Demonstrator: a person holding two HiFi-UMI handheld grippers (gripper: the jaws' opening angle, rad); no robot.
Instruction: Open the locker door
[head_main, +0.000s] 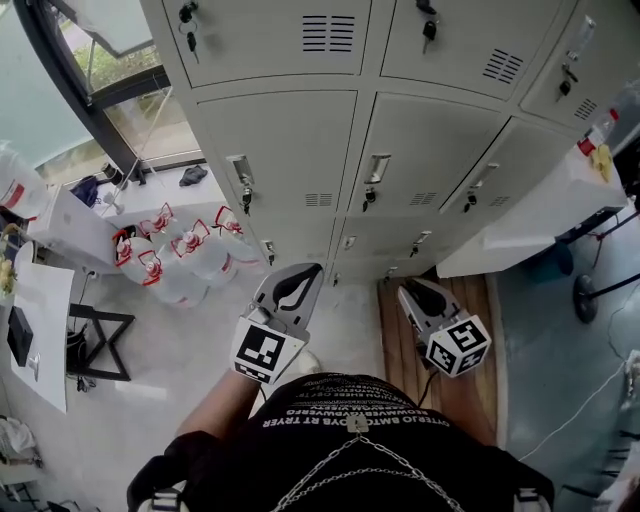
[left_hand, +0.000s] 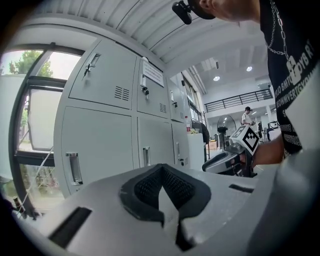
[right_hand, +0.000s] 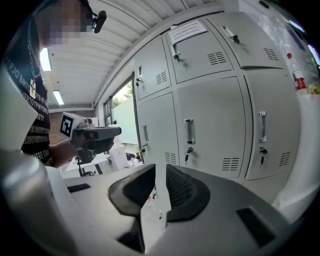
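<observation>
So the person is standing in front of a bank of light grey metal lockers, a gripper in each hand, held out side by side in front of their black printed T-shirt and well short of the doors. The left gripper has its black ridged pads meeting at the tips with nothing in it; its own view only shows a little wedge-shaped gap further back behind the tips. The right gripper is cracked open just a bit, a narrow slit between its pads, and it's empty too. In the right gripper view that slit sits below a grey metal locker door in the middle column. It has a vertical chrome handle near its left edge, a key hanging from the lock under it and a small vent low down. That door is flush and closed, same as every other door I can see, and neither gripper is touching it. Off to the left on the pale floor there's a cluster of clear plastic water bottles with red and white labels near a big window. On the right a white bench butts up against the lockers with a red-capped bottle on top. A strip of brown wooden boards lies on the floor under the right gripper.
</observation>
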